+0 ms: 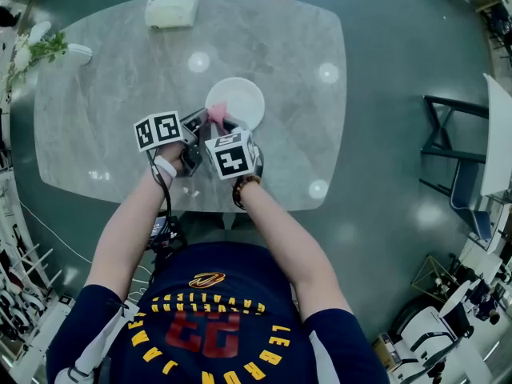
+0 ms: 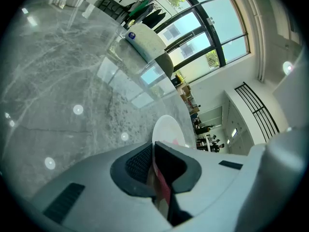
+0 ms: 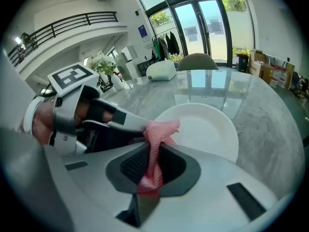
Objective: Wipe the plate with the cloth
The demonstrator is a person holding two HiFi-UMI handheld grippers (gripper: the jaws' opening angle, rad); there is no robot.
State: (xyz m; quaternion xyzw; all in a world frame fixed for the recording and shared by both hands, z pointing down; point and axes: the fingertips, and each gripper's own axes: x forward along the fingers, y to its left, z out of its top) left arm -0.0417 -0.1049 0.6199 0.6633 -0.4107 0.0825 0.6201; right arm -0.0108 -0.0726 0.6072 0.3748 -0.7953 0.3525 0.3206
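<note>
One desk [image 1: 112,126] is carrying one plate [image 1: 240,98], one white box [image 1: 170,10] and one flower sprig [image 1: 38,50]; two tools, left tool [image 2: 155,146] and right tool [image 3: 153,151], are gripping one pink cloth [image 1: 217,116].

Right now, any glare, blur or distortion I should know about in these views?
Head view: round lamp reflections dot the table, and the plate is nearly featureless white. Left gripper view: heavy fisheye, dark corners, very bright windows. Right gripper view: same fisheye, but the cloth is sharp.

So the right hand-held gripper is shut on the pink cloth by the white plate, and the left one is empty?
No, the left hand-held gripper is not empty: the left gripper view shows it shut on the pink cloth too. The right hand-held gripper is shut on it by the white plate, as stated.
</note>
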